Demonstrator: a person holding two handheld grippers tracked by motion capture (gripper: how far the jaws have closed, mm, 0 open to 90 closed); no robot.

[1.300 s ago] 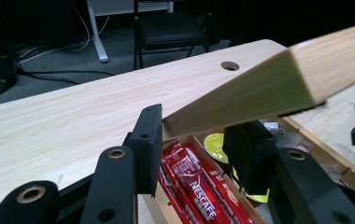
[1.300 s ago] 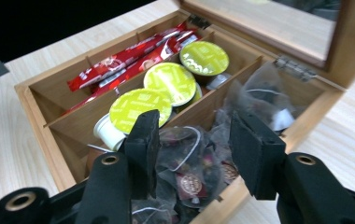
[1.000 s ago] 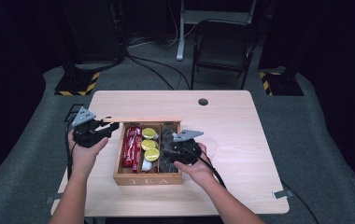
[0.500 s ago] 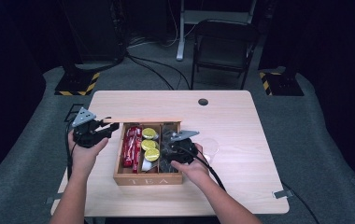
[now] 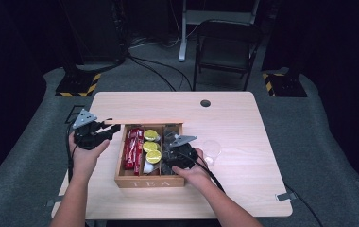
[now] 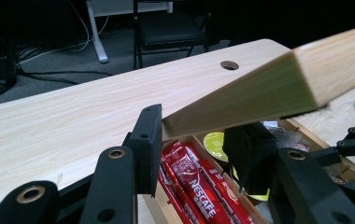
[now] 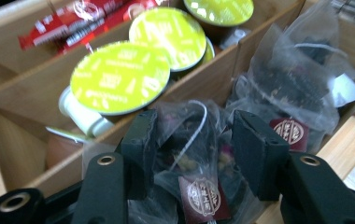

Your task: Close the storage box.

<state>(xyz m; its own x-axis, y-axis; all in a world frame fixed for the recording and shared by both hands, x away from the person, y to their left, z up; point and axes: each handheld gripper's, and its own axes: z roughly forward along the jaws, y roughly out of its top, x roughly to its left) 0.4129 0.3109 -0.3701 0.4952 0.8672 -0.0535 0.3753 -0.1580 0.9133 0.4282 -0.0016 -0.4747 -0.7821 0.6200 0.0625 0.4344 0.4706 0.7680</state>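
A wooden tea box [image 5: 149, 182] sits on the table with its lid [image 5: 144, 122] raised. My left gripper [image 5: 114, 127] is shut on the lid's edge [image 6: 259, 88]; the board runs between its jaws [image 6: 199, 140]. Inside lie red coffee sticks [image 5: 132, 149] [image 6: 194, 186], yellow-green capsules [image 5: 151, 146] [image 7: 119, 77] and clear tea bags [image 7: 287, 88]. My right gripper [image 5: 169, 144] reaches into the right compartment. Its jaws [image 7: 194, 135] press on a clear tea bag with a dark red tag [image 7: 189, 158], over the divider.
The light wooden table [image 5: 243, 123] has a cable hole [image 5: 205, 103] at its far edge. A clear plastic piece [image 5: 211, 149] lies just right of the box. A folding chair [image 5: 225, 47] stands behind the table, with cables on the floor.
My right gripper has sunk a little lower into the box's right compartment. The left gripper and the raised lid have stayed put.
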